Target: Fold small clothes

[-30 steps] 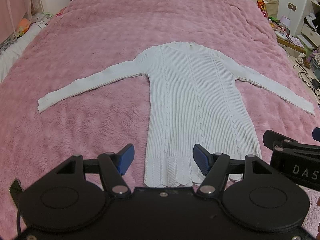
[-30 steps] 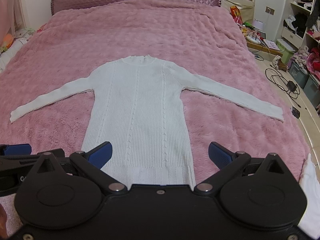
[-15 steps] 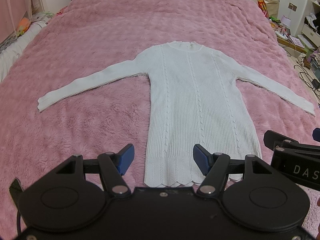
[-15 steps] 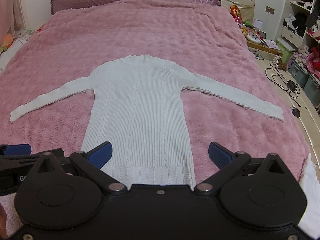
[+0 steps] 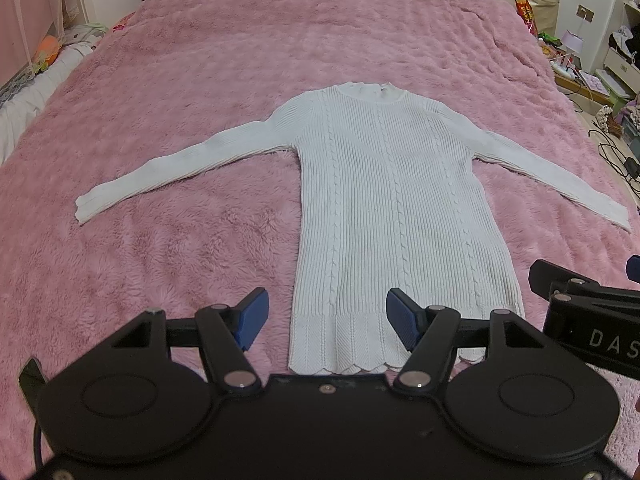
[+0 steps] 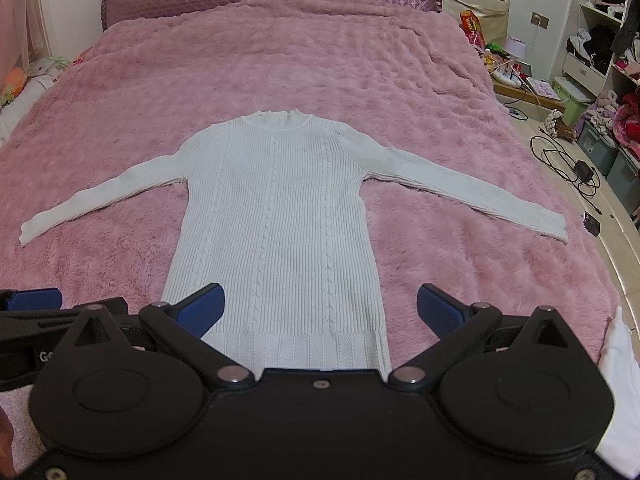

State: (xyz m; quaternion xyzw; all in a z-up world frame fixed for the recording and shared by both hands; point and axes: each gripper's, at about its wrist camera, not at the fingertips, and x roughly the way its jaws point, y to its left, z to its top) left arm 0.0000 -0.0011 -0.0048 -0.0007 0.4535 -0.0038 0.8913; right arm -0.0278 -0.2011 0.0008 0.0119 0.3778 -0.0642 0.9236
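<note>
A white cable-knit long-sleeved sweater (image 5: 400, 216) is laid flat, front up, on a fluffy pink bed cover (image 5: 200, 80), with both sleeves spread outward and the scalloped hem nearest the claws. No fold is seen to have been made yet, so the task is judged to be at its very start.

Several failures can be foreseen. The knit is thin and lies pressed into a deep pile, so the pink cover could be pinched along with the hem if a claw is driven down too far, and the cover would then be dragged up with the fold. Only the top layer of the sweater might be caught if the bite is shallow, and the body would be opened rather than folded. Because the ribbed fabric is stretchy, an uneven pull by the two claws could leave the fold skewed. The far right sleeve cuff (image 6: 554, 222) lies near the bed's edge and could be slid off if the body is tugged sideways.

The left claw (image 5: 326, 322) is held low over the near end of the bed, released, its blue pads spread wide to either side of the hem's left corner, with nothing gripped. The right claw (image 6: 318, 314) is likewise released and empty, held level beside the left one and straddling the hem's right portion. Both are pointed forward along the sweater's length toward the collar (image 5: 370, 90).
</note>
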